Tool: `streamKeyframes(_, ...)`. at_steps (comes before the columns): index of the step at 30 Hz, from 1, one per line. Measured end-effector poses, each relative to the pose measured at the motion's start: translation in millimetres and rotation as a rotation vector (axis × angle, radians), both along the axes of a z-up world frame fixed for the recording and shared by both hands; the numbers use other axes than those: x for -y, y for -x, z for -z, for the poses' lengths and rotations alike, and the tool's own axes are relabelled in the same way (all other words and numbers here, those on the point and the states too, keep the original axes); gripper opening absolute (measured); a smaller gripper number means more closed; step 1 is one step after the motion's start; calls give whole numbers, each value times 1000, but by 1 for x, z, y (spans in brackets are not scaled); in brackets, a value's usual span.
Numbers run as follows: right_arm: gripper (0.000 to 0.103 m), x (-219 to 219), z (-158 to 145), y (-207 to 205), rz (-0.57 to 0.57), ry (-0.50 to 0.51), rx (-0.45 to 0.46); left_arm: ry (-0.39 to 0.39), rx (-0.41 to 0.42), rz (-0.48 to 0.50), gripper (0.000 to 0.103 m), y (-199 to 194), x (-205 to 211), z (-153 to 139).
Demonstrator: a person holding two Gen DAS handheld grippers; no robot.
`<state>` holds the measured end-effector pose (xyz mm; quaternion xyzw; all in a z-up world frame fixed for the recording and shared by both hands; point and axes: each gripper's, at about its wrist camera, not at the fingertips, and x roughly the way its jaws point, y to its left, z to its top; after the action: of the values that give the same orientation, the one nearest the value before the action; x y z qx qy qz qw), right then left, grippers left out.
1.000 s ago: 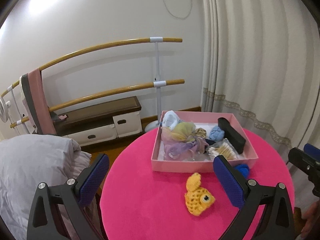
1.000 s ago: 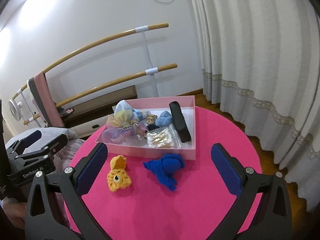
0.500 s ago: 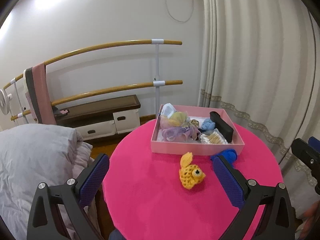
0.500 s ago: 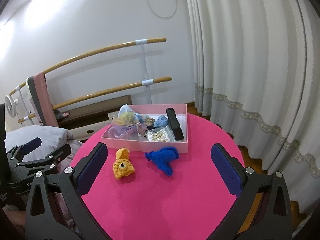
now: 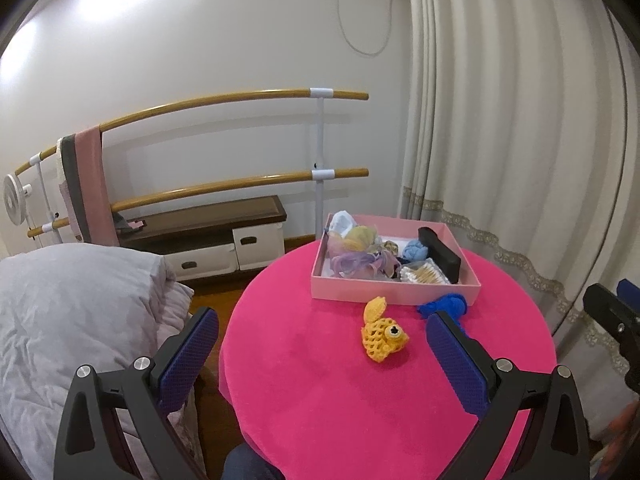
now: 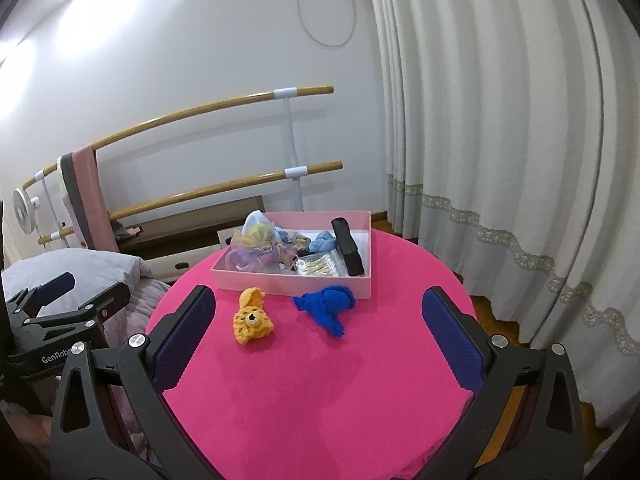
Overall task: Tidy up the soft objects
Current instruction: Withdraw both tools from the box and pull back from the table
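Both claws wide open, empty: left gripper [image 5: 322, 344], right gripper [image 6: 318, 320]. Approach yellow crocheted fish [image 6: 251, 317] from above, pinch mid-body gently, lift clear into pink cardboard box [image 6: 294, 282].

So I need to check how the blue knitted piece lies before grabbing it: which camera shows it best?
The right wrist view: the blue knitted piece lies fully visible on the pink tablecloth. In the left wrist view, a gripper finger hides part of it.

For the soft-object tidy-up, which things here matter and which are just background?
Job:
yellow crochet fish
blue cloth
pink box
left claw and right claw, both open

Background:
ballet barre
curtain
grey bedding
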<state>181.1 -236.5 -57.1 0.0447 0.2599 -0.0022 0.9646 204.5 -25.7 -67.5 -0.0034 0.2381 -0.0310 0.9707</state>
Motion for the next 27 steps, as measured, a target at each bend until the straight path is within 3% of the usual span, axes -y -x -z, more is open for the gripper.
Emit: streamKeyframes(27,103,1,4,-3,-2,5,-6,16,-10,6,103,-3,6,4)
